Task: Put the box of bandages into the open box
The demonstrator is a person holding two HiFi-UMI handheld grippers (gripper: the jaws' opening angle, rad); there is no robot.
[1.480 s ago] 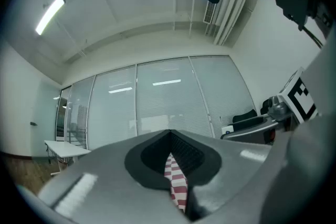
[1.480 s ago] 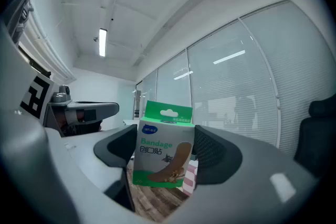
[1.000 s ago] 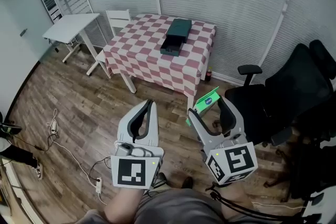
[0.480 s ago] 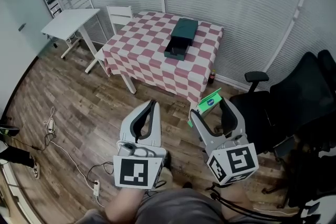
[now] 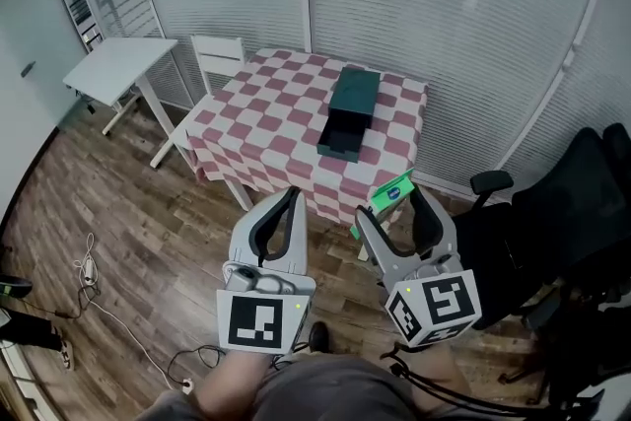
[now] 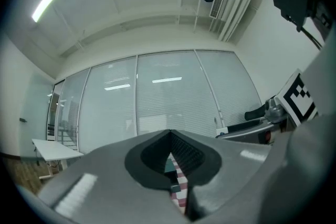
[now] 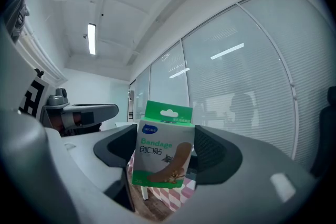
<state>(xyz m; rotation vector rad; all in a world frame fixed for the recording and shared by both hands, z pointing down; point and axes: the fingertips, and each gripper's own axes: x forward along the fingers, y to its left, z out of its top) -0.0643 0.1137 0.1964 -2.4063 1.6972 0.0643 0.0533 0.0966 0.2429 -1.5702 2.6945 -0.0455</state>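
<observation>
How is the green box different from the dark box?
The bandage box is bright green; the dark box is deep teal. The bandage box is clamped in the right gripper; the dark box lies on the checked table. The dark box is slid open; the bandage box looks shut. Both are rectangular.

You hold both grippers low in front of your body, side by side and a little apart, jaws pointing forward and away from you. Your left gripper (image 5: 288, 196) has its jaws brought together at the tips (only a thin slit shows between them further back) and nothing sits in them. Your right gripper (image 5: 389, 202) is clamped on the box of bandages (image 7: 163, 150), which stands upright between the two jaws. The marker cube (image 5: 257, 321) on the left one faces you squarely; the one on the right is turned a little.
</observation>
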